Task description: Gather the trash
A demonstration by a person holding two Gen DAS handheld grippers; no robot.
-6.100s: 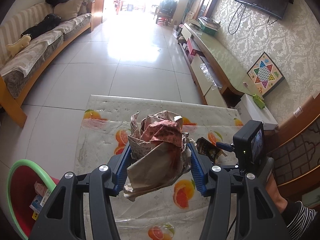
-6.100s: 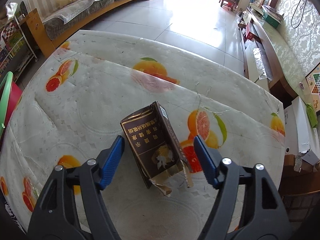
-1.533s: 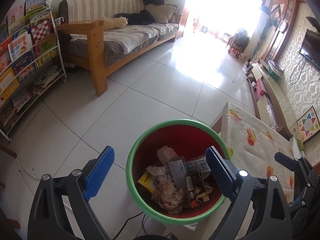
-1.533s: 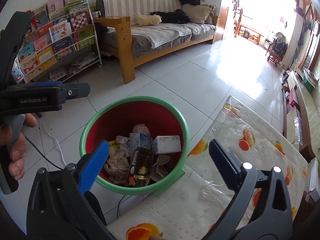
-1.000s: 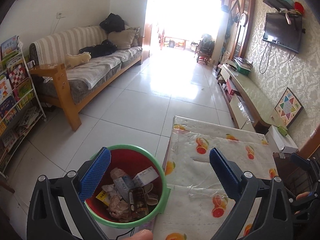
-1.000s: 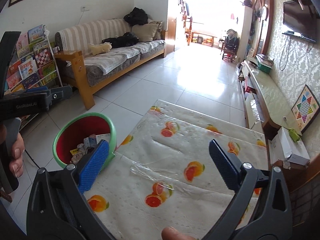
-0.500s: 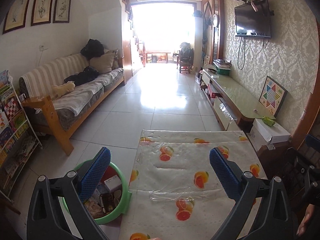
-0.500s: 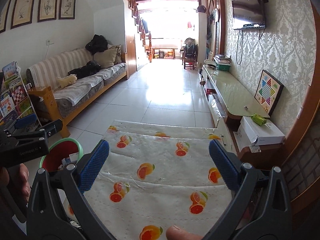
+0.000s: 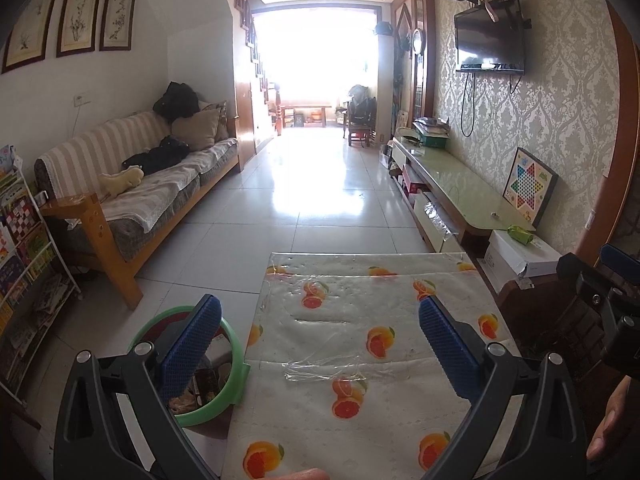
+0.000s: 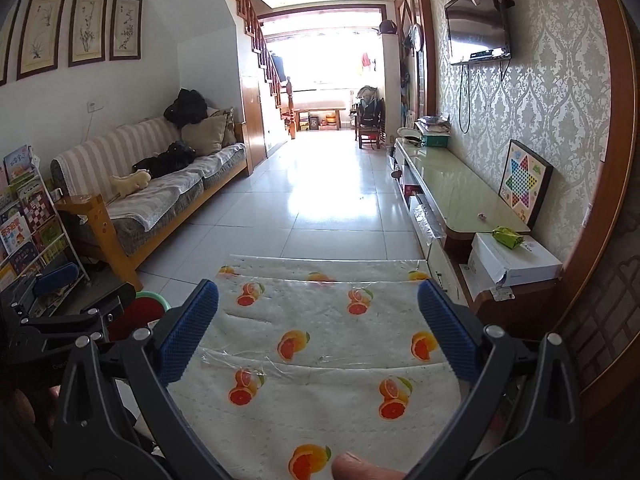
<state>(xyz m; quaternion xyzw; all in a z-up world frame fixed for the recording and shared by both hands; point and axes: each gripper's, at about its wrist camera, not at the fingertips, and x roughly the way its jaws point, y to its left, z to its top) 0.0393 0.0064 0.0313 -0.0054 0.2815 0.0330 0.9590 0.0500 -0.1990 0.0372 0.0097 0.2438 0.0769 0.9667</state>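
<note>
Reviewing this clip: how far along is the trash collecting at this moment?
Looks essentially done. The bin beside the table holds cartons and crumpled paper, and the orange-print tablecloth shows no trash, only a taped clear film. Nothing is in hand: the left tongs and right tongs are both open and empty. Nothing visible is left to collect.

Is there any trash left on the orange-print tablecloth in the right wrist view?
No, the tablecloth shows only its orange print and clear plastic cover, and the right gripper hangs open above it.

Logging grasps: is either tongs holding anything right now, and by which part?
Nothing is held. Left tongs and right tongs are both open over the table.
</note>
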